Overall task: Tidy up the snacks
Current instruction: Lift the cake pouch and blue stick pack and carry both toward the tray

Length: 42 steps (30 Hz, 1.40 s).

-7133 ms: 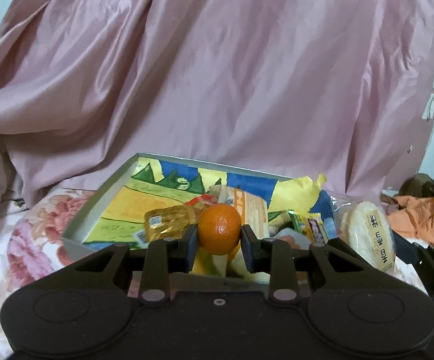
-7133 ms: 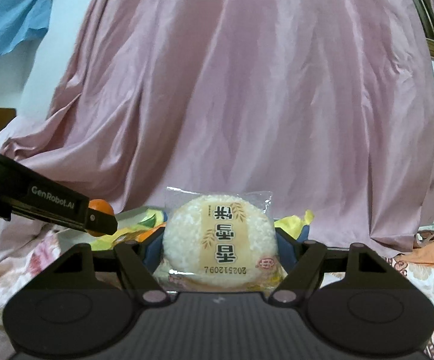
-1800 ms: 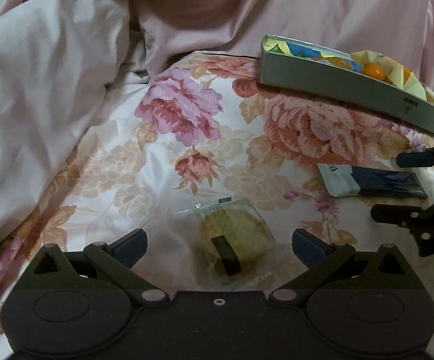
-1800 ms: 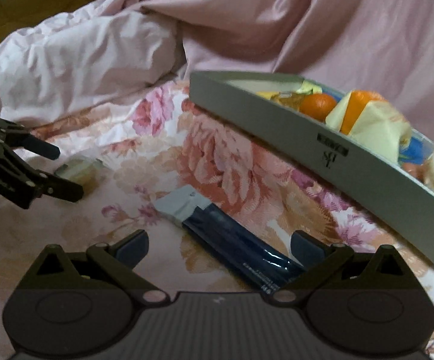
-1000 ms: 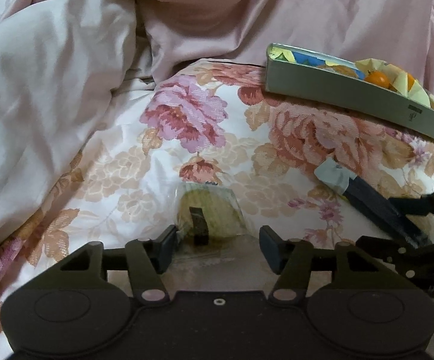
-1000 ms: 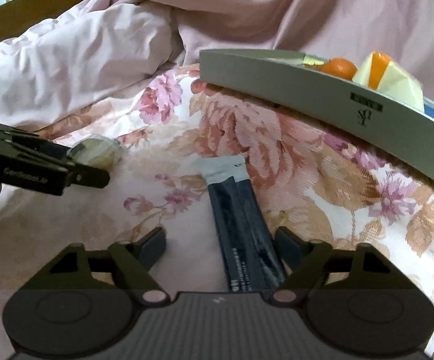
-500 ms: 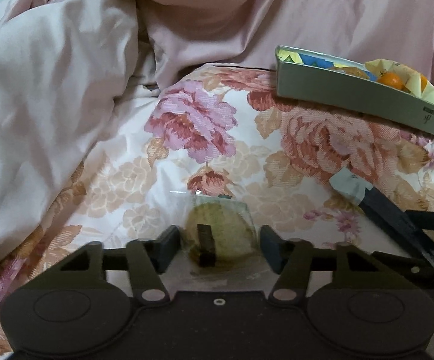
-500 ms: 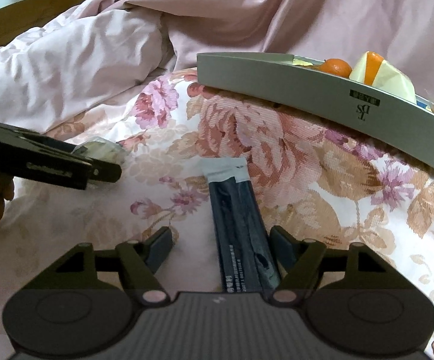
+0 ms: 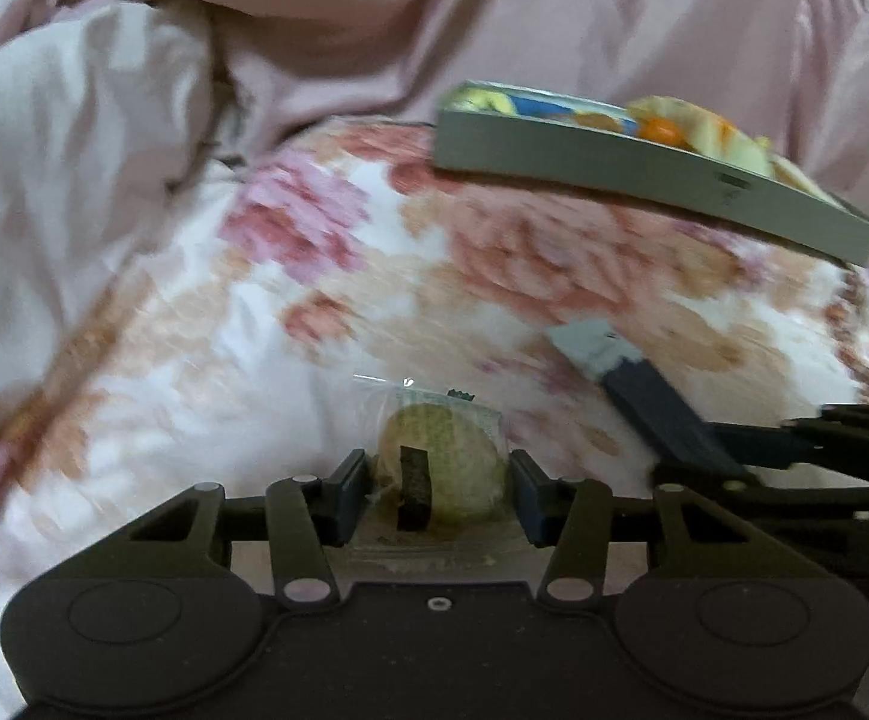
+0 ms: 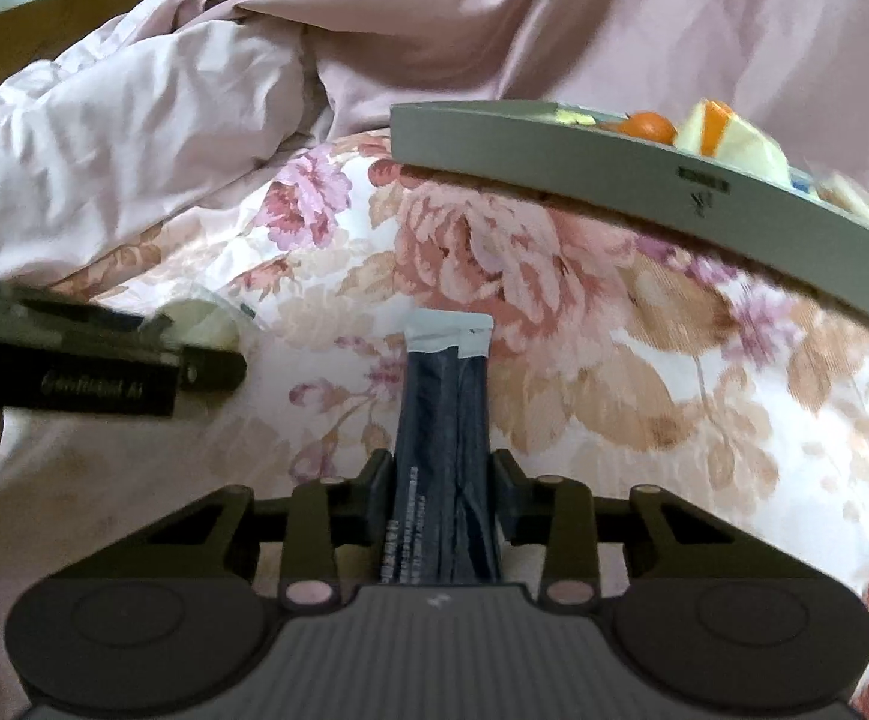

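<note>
Closing my left gripper (image 9: 439, 495) on the clear-wrapped round cracker (image 9: 442, 468), pads touching its wrapper, on the near floral bedspread (image 9: 326, 300). Right view: my right gripper (image 10: 442, 489) is closing too, pads against the dark stick pack (image 10: 443, 420); grey tray (image 10: 584, 165) far right.

1. Bed (image 10: 644, 360): floral cover, white with pink and tan blooms.
2. Grey tray (image 10: 554, 144) sits at the far side, snacks inside.
3. Dark stick pack (image 10: 443, 420), grey end pointing at the tray, lies mid-bed.
4. Clear-wrapped round cake (image 9: 440, 462) lies left of the pack, apart from it.
5. Pink bedding (image 10: 134, 120) bunched at the far left.
</note>
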Motion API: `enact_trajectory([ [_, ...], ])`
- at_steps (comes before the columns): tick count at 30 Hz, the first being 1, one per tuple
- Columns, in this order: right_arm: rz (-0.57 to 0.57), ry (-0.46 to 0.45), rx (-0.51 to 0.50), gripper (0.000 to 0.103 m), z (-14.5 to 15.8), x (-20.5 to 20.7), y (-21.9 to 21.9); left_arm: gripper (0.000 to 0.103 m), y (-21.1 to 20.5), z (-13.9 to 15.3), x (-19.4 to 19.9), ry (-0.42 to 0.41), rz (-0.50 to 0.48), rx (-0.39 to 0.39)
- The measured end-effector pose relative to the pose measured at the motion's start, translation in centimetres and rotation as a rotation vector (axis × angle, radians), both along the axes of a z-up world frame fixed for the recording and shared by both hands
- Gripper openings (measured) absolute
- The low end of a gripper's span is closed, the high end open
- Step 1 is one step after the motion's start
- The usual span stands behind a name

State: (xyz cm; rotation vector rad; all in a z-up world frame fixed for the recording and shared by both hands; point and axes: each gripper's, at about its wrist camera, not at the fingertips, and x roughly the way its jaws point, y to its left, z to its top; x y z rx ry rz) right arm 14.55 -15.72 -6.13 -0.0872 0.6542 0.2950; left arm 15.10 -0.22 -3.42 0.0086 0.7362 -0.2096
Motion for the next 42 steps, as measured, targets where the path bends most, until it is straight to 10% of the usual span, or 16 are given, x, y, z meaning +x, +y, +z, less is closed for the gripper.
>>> enact_trajectory([
  [14, -0.050, 0.092, 0.019, 0.039, 1.0, -5.8, -2.5, 0.054, -3.0, 0.0, -4.0, 0.090, -0.085, -0.012],
  [33, -0.033, -0.001, 0.004, 0.060, -0.6, -5.9, -2.2, 0.057, -3.1, -0.3, -3.0, 0.078, -0.102, 0.021],
  [42, -0.039, -0.018, -0.018, 0.038, -0.8, -5.8, -2.1, 0.051, -4.0, -0.5, -3.4, 0.037, -0.131, 0.080],
])
